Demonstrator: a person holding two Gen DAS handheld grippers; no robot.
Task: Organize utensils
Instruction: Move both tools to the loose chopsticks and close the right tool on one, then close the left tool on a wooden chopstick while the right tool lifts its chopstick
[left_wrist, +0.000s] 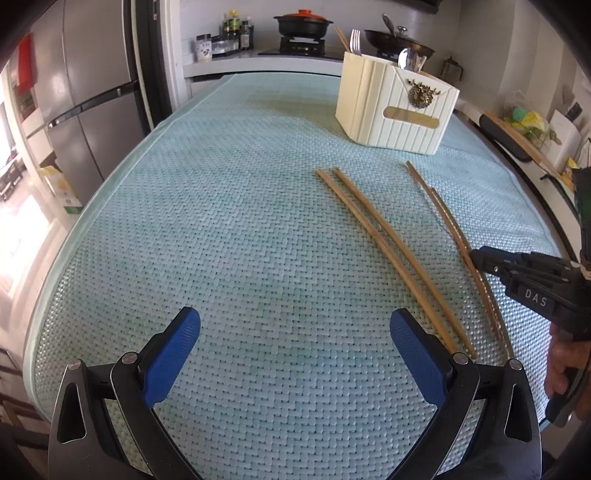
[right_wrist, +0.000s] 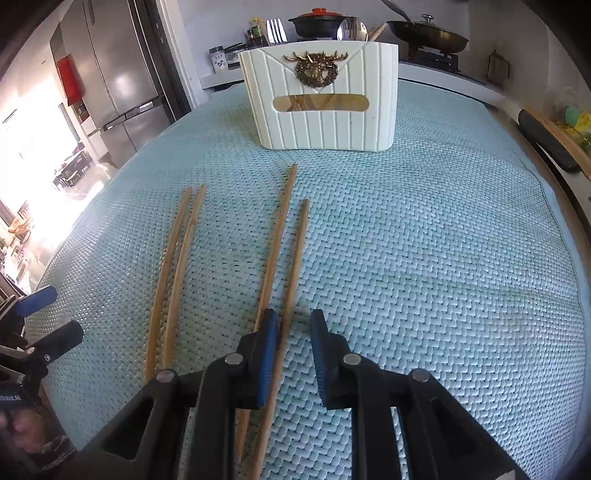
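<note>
Two pairs of wooden chopsticks lie on the teal woven mat. The left pair (right_wrist: 173, 273) (left_wrist: 388, 251) lies apart from both grippers. The right pair (right_wrist: 284, 254) (left_wrist: 458, 240) runs under my right gripper (right_wrist: 293, 325), whose jaws stand partly open, one chopstick between the fingers, the other just outside the left finger. My left gripper (left_wrist: 295, 328) is wide open and empty above bare mat, left of the chopsticks. A cream utensil holder (right_wrist: 325, 96) (left_wrist: 399, 107) with a gold deer emblem stands at the back, holding forks, a spoon and chopsticks.
The teal mat (left_wrist: 229, 206) covers the table. A steel fridge (left_wrist: 85, 96) stands at the left. A stove with a red-lidded pot (left_wrist: 301, 24) and a pan (right_wrist: 428, 35) is behind. A black board with clutter (right_wrist: 550, 144) lies along the right edge.
</note>
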